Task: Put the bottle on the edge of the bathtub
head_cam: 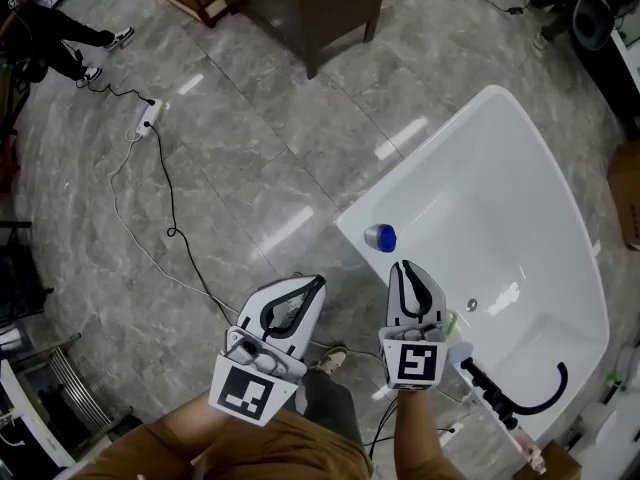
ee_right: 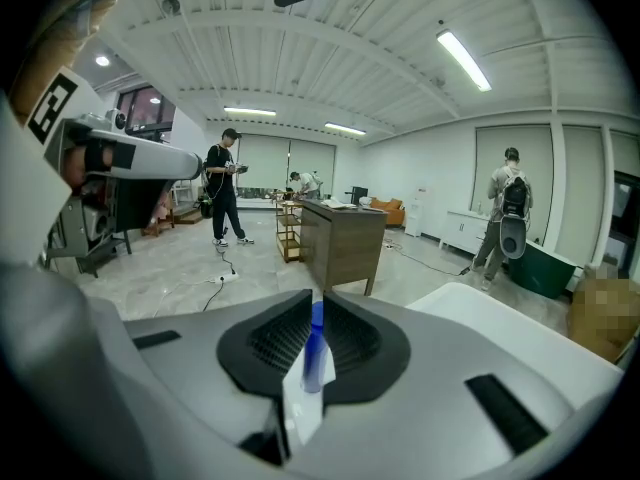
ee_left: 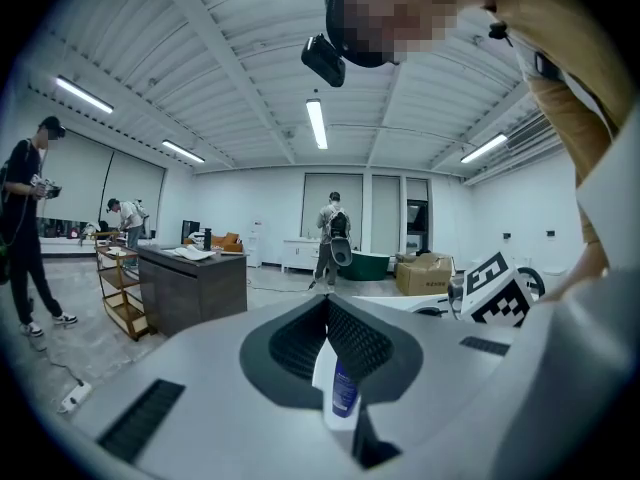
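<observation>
The bottle (head_cam: 380, 236) is stood upright on the bathtub (head_cam: 430, 158) rim, at its left corner. It is located just beyond the right gripper (head_cam: 403, 265), slightly to its left; the left gripper (head_cam: 321, 281) is farther off. Both jaw pairs are set nearly together, on nothing. The standoff is shown only in the head view; in the right gripper view the bottle (ee_right: 316, 333) is framed by the slit.

Blue-cap bottle (head_cam: 380, 236) stands on bathtub (head_cam: 435, 154) rim, left corner; R gripper (head_cam: 404, 266) just beside; L gripper (head_cam: 319, 282) over floor (head_cam: 250, 168).
</observation>
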A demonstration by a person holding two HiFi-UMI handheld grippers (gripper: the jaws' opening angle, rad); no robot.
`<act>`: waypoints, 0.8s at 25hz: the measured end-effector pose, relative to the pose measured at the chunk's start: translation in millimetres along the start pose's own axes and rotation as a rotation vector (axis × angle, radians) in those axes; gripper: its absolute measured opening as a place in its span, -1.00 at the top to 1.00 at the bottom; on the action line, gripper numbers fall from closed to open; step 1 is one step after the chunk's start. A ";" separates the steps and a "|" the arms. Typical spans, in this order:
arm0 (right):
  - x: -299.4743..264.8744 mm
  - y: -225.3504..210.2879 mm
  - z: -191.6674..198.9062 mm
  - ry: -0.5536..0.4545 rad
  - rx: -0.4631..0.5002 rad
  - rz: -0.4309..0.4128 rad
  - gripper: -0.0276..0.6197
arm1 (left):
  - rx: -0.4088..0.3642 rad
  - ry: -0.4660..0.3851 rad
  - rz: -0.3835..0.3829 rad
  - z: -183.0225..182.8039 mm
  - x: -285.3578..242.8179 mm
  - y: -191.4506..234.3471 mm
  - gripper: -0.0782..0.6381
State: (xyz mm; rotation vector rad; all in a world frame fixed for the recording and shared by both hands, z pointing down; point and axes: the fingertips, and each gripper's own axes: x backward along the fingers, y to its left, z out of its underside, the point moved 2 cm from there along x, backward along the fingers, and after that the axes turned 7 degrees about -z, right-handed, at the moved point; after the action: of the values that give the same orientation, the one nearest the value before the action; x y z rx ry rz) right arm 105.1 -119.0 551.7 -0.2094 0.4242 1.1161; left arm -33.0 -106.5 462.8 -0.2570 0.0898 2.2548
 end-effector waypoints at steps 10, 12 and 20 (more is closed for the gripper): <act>39.7 -11.1 -15.1 -0.021 -0.158 0.014 0.90 | -0.051 -0.051 -0.023 -39.1 21.8 -7.0 0.77; 46.4 -12.0 -22.2 -0.031 -0.157 0.016 0.90 | -0.052 -0.059 -0.031 -45.8 26.7 -8.4 0.77; 77.6 -16.7 -57.9 -0.088 -0.110 0.022 0.90 | -0.083 -0.086 -0.035 -65.3 49.5 -27.0 0.77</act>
State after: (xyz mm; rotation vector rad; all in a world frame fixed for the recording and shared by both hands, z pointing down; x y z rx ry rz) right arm 135.9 -83.7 465.2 -0.2517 0.2876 1.1673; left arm -33.1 -61.8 389.0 -0.2032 -0.0534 2.2340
